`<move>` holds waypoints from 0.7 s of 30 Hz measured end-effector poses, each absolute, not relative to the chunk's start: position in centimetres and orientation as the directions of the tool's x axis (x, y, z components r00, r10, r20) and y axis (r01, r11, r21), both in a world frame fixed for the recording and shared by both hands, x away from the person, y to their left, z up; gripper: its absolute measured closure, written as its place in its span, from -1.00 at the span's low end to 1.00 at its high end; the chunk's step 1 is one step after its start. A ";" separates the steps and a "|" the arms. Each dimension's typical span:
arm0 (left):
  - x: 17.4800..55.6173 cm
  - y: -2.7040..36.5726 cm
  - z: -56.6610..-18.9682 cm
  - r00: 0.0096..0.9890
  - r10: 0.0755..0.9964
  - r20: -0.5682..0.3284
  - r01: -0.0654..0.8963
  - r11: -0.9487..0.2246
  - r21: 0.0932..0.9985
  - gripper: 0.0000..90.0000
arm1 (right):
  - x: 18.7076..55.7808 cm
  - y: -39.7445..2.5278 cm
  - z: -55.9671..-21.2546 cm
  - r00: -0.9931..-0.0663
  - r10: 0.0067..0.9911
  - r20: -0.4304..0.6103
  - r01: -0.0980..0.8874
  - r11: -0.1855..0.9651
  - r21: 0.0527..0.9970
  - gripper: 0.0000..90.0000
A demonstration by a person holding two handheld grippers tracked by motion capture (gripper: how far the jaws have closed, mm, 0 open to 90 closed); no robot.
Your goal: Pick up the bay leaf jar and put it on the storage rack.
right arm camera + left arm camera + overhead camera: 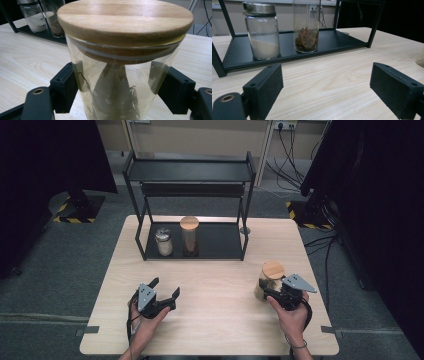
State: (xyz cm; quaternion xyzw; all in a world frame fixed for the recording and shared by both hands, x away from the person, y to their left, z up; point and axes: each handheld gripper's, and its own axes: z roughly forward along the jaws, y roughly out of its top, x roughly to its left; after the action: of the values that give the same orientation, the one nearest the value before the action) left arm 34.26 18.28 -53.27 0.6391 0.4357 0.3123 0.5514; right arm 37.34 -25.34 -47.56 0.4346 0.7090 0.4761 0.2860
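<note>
Two claws, two different jobs. Right claw (264, 290) clamped on the glass jar (270, 279), pads (66, 85) pressed to the glass on opposite sides, just under the wooden lid (125, 22): low enough to leave the lid alone, high enough, probably, to keep the jar from tipping. Jar upright between the jaws; hard to tell whether touching the surface (220, 320) or just off it. Left claw (165, 287) spread wide, holding nothing, low over the surface and well apart from the right claw, likely kept out of the way. Ahead of the left claw, black rack (220, 245) with metal-lidded jar (164, 241) and tall jar (189, 236) side by side on the bottom shelf. Bare shelf beside them, probably meant for the gripped jar.
</note>
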 end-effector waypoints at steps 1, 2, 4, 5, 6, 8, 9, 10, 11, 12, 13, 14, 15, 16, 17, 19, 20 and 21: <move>34.3 18.3 -53.3 0.425 0.902 -0.081 0.213 -0.012 0.977 -0.76 | 37.3 -25.3 -47.5 -0.461 0.887 0.008 0.341 0.169 0.925 -0.44; 34.3 18.3 -53.3 0.425 0.902 -0.082 0.213 -0.012 0.977 -0.76 | 37.2 -25.2 -47.4 -0.464 0.886 0.006 0.335 0.170 0.927 -0.44; 34.3 18.3 -53.3 0.425 0.902 -0.082 0.213 -0.012 0.977 -0.76 | 37.1 -25.0 -47.2 -0.470 0.883 0.004 0.324 0.169 0.931 -0.44; 34.3 18.3 -53.3 0.425 0.902 -0.081 0.212 -0.012 0.977 -0.76 | 37.0 -24.9 -47.0 -0.472 0.881 0.006 0.321 0.166 0.932 -0.44; 34.3 18.3 -53.3 0.425 0.902 -0.081 0.212 -0.012 0.977 -0.76 | 37.0 -24.9 -47.0 -0.472 0.881 0.006 0.321 0.166 0.932 -0.44; 34.2 18.3 -53.3 0.425 0.902 -0.080 0.211 -0.012 0.977 -0.76 | 36.9 -24.5 -46.7 -0.483 0.876 0.004 0.307 0.165 0.937 -0.44; 34.2 18.3 -53.3 0.425 0.902 -0.080 0.210 -0.012 0.978 -0.76 | 36.9 -24.4 -46.5 -0.486 0.874 0.009 0.305 0.160 0.939 -0.44; 34.2 18.3 -53.3 0.425 0.902 -0.080 0.210 -0.013 0.978 -0.76 | 36.9 -24.4 -46.4 -0.489 0.872 0.012 0.303 0.157 0.940 -0.44; 34.2 18.3 -53.3 0.426 0.901 -0.078 0.209 -0.014 0.978 -0.76 | 36.8 -24.3 -46.2 -0.491 0.871 0.009 0.298 0.158 0.941 -0.44; 34.2 18.3 -53.3 0.426 0.901 -0.077 0.209 -0.015 0.978 -0.76 | 36.8 -24.1 -46.1 -0.494 0.870 0.004 0.292 0.161 0.943 -0.44; 34.2 18.3 -53.3 0.426 0.901 -0.077 0.209 -0.015 0.978 -0.76 | 36.9 -24.0 -46.0 -0.496 0.868 0.003 0.289 0.162 0.943 -0.44; 34.2 18.3 -53.3 0.426 0.901 -0.077 0.210 -0.015 0.978 -0.76 | 36.9 -23.9 -45.8 -0.501 0.866 0.002 0.286 0.163 0.944 -0.44; 34.2 18.3 -53.3 0.426 0.902 -0.078 0.210 -0.015 0.978 -0.76 | 37.0 -23.7 -45.7 -0.504 0.863 -0.001 0.283 0.166 0.945 -0.44; 34.2 18.3 -53.3 0.425 0.902 -0.079 0.210 -0.014 0.978 -0.76 | 37.1 -23.6 -45.6 -0.508 0.861 -0.002 0.281 0.168 0.945 -0.44; 34.2 18.3 -53.3 0.425 0.902 -0.079 0.210 -0.014 0.978 -0.76 | 37.1 -23.5 -45.4 -0.512 0.859 -0.002 0.279 0.169 0.945 -0.44; 34.2 18.3 -53.3 0.425 0.902 -0.080 0.210 -0.013 0.978 -0.76 | 37.4 -23.2 -45.2 -0.518 0.855 -0.004 0.273 0.169 0.947 -0.44; 34.2 18.3 -53.3 0.425 0.902 -0.079 0.210 -0.013 0.978 -0.76 | 37.5 -23.0 -45.1 -0.520 0.854 -0.005 0.270 0.170 0.948 -0.44; 34.2 18.3 -53.3 0.426 0.901 -0.079 0.210 -0.014 0.978 -0.76 | 37.5 -22.8 -45.0 -0.522 0.853 -0.006 0.268 0.170 0.948 -0.44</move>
State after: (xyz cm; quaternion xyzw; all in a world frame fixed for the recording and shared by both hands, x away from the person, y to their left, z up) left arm 34.23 18.27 -53.27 0.6393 0.4346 0.3135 0.5515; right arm 37.55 -22.84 -45.01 0.3951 0.7088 0.5087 0.2876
